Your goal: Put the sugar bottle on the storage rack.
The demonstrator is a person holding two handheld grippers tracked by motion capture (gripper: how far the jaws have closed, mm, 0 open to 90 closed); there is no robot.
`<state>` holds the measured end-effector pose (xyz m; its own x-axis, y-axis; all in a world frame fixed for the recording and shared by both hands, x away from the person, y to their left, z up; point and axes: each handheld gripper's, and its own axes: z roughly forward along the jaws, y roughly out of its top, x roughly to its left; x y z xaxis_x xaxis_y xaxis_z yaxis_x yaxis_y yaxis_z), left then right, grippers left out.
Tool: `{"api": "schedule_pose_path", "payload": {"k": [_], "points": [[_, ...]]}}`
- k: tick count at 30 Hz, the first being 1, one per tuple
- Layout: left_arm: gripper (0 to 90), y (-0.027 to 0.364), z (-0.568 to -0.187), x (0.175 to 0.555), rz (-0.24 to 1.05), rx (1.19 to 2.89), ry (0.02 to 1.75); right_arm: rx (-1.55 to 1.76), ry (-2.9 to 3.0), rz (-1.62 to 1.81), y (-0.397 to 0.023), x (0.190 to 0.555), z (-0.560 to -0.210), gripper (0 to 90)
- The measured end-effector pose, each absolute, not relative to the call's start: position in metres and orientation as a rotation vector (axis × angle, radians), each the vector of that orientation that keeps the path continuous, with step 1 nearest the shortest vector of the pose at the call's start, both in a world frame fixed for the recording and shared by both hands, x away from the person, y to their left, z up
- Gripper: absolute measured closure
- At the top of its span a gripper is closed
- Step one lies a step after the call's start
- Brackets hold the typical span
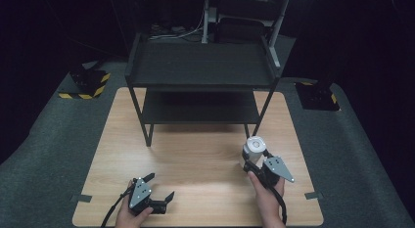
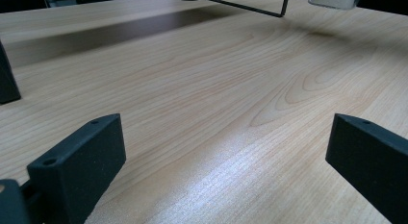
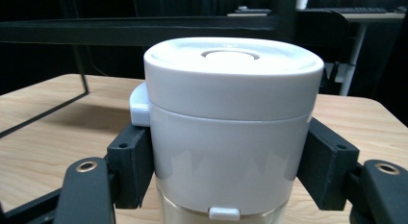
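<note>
White-lidded round canister [image 3: 231, 123], its pale plastic lid carrying a circular centre button, a small tab on one side and a latch at the front over a clear lower body, is riding upright in my right gripper [image 1: 255, 159] above the right part of the light wooden table [image 1: 195, 164], in front of the black two-shelf metal rack [image 1: 200, 81]. I am holding my right hand [image 1: 266, 196] forward from the near edge, both black jaws clamping the canister's sides. I am resting my left hand [image 1: 132, 216] low near the table's front edge, and my left gripper [image 1: 156, 186] is gaping wide with nothing but bare wood between its jaws.
</note>
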<state>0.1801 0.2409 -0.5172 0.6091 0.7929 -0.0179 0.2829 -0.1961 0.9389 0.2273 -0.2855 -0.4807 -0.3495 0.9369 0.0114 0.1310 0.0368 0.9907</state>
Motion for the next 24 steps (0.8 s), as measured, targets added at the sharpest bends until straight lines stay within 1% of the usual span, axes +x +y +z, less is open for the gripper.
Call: {"api": "schedule_pose_path", "payload": {"k": [11,24], "points": [[0.4,0.241,-0.517,0.181,0.584,1.762,0.878,1.067,1.614,1.418,-0.267,0.225,-0.465,31.4],[0.4,0.242,-0.517,0.181,0.584,1.764,0.874,1.052,1.629,1.415,-0.251,0.237,-0.427,31.4]]}}
